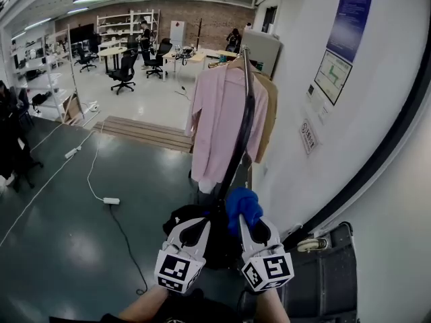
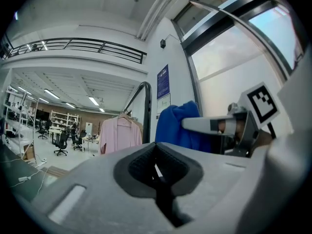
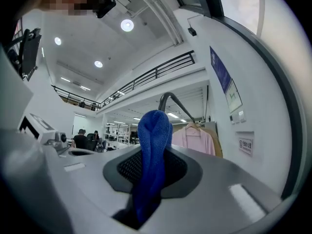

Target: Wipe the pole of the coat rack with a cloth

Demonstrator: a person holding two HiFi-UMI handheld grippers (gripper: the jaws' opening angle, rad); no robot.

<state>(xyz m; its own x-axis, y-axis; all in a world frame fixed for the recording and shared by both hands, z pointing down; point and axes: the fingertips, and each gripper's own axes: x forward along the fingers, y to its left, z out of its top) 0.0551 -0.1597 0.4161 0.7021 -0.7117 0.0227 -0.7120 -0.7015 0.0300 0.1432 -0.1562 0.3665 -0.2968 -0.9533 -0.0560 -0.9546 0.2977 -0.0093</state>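
We pinch the blue cloth (image 1: pixel 242 206) in our right gripper (image 1: pixel 248 222), just right of the coat rack's dark pole (image 1: pixel 237 140). Our left gripper (image 1: pixel 199 229), jaws together and empty, sits beside it, left of the pole. Beyond both hangs a pink shirt (image 1: pixel 221 130).

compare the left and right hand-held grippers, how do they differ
The right hand-held gripper is clamped on a blue cloth; the left hand-held gripper is shut on nothing. The right one sits nearer the wall, the left nearer the open floor. Both are white, carry marker cubes and face the coat rack pole.
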